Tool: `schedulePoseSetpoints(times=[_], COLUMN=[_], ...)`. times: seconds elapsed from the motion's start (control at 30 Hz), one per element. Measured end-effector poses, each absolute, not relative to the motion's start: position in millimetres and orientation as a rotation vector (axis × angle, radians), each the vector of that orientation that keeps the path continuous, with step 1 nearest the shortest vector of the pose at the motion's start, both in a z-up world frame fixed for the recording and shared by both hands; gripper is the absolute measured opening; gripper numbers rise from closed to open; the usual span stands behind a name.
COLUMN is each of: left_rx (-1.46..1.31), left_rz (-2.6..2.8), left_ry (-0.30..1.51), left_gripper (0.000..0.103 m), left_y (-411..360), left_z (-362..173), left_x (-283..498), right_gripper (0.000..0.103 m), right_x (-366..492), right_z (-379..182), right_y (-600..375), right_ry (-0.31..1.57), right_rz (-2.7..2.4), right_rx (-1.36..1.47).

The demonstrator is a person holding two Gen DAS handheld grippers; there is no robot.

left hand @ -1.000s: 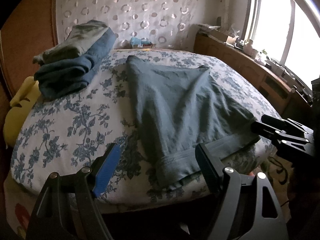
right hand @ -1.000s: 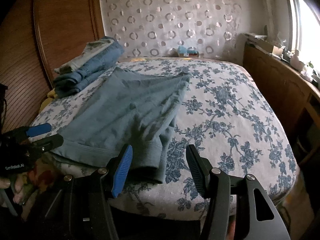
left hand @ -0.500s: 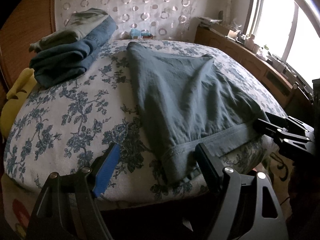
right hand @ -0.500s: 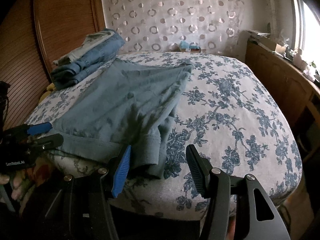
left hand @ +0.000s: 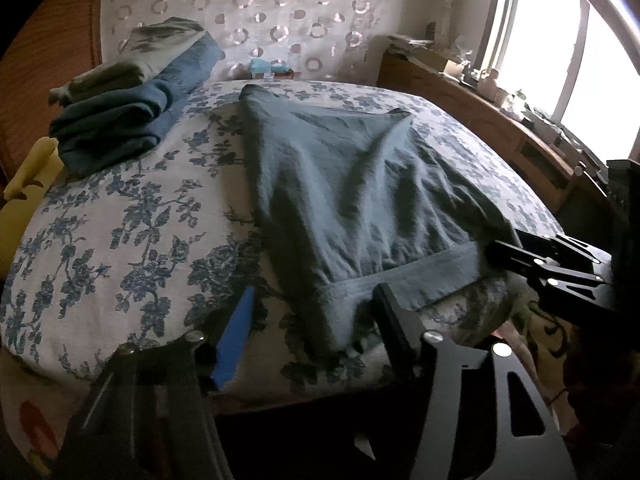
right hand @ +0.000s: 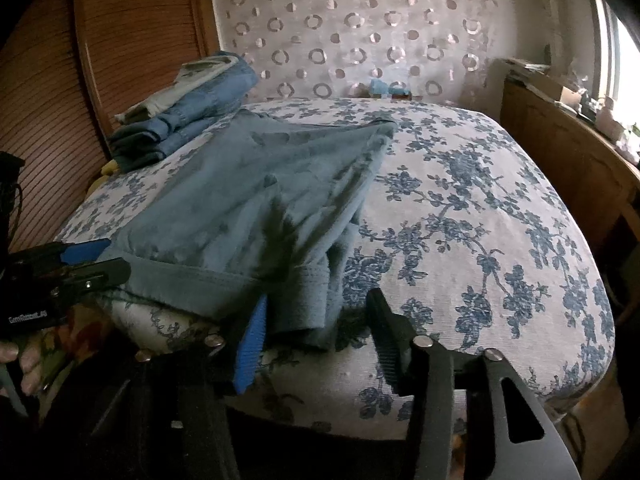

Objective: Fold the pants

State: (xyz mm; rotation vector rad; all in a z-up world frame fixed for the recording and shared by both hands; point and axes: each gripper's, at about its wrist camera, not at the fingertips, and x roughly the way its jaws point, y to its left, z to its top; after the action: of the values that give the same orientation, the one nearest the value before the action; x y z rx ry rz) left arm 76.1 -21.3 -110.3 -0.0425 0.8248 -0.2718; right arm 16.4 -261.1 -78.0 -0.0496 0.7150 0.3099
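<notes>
The grey-blue pants (left hand: 360,200) lay spread flat on the bed (left hand: 120,220), whose cover carried a blue flower print. Their waistband ran along the near edge of the mattress, and the legs reached away toward twelve o'clock, up to the patterned headboard (left hand: 280,12).

In the left wrist view, the left gripper (left hand: 316,320) sat at six o'clock with the left corner of the waistband between its fingers. Its jaws had just been closing but stood apart, the blue pad clear of the cloth and the dark finger just beside the hem; no pinch could be seen. The right gripper (left hand: 492,252) showed at three o'clock, reaching the other end of the waistband.

In the right wrist view, the right gripper (right hand: 316,320) also sat at six o'clock, with the bunched right corner of the pants (right hand: 260,200) lying between its fingers. Its jaws had likewise just been closing and were apart, the blue pad touching or nearly touching the cloth and the dark finger well clear of it. The left gripper (right hand: 104,260) appeared at nine o'clock at the far end of the waistband, with a person's hand (right hand: 24,364) below it at eight o'clock.

A stack of folded jeans (left hand: 128,120) rested at ten o'clock near the head of the bed. A wooden cabinet (left hand: 480,120) ran along the wall at two o'clock beneath a bright window (left hand: 560,40).
</notes>
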Motion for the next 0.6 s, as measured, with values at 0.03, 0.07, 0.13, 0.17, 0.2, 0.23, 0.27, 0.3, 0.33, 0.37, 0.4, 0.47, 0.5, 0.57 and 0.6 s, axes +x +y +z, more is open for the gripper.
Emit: schedulePoseSetpoints(times=[0.03,0.07,0.13,0.17,0.2,0.23,0.27,0.3,0.33,0.37,0.4,0.47,0.5,0.57,0.6], left_rx=[-0.042,-0.043,-0.046,-0.047,-0.047,-0.047,-0.048,-0.05,-0.049,-0.047,-0.041,-0.027,-0.023,-0.022,-0.029], left_rz=[-0.276,-0.281,-0.296,-0.3,-0.3,-0.299,-0.3,-0.3,-0.3,-0.3,-0.302,-0.301,-0.3,-0.302,-0.31], left_ry=[0.825,0.824,0.824,0.825,0.824,0.823,0.823,0.824,0.824,0.823,0.822,0.82,0.82,0.821,0.824], left_gripper=[0.057,0.054,0.051,0.05,0.05,0.05,0.05,0.05,0.049,0.049,0.049,0.049,0.048,0.038,0.035], left_y=[-22.3,-22.8,-24.4,-25.0,-25.3,-25.4,-25.0,-25.2,-25.3,-25.2,-26.0,-27.8,-28.1,-28.2,-27.6], left_z=[-110.3,-110.1,-110.1,-110.2,-110.0,-109.9,-109.8,-109.8,-110.0,-110.2,-110.6,-111.1,-111.1,-111.0,-110.9], left_x=[75.6,75.1,74.1,73.7,73.4,73.1,73.3,73.5,73.6,73.7,74.1,74.1,74.5,75.1,74.9], right_gripper=[0.044,0.043,0.037,0.036,0.035,0.034,0.032,0.029,0.027,0.026,0.024,0.021,0.02,0.019,0.018], right_x=[15.9,15.4,14.4,14.3,13.6,14.0,13.9,13.5,13.6,13.4,13.1,13.7,13.9,14.9,15.4], right_z=[-78.3,-78.4,-78.7,-78.8,-79.0,-79.1,-79.0,-79.0,-79.2,-79.2,-79.3,-79.5,-79.6,-79.6,-79.7], right_y=[-260.3,-260.0,-259.6,-259.0,-259.2,-258.3,-257.9,-257.2,-256.5,-255.9,-255.8,-253.9,-254.4,-253.9,-255.0], right_ry=[0.714,0.713,0.71,0.709,0.707,0.706,0.706,0.705,0.705,0.704,0.702,0.703,0.703,0.706,0.708], right_rz=[0.314,0.318,0.33,0.336,0.338,0.339,0.343,0.346,0.35,0.354,0.357,0.364,0.369,0.378,0.385], right_rx=[-0.052,-0.052,-0.053,-0.054,-0.056,-0.055,-0.054,-0.056,-0.057,-0.057,-0.059,-0.056,-0.053,-0.041,-0.032])
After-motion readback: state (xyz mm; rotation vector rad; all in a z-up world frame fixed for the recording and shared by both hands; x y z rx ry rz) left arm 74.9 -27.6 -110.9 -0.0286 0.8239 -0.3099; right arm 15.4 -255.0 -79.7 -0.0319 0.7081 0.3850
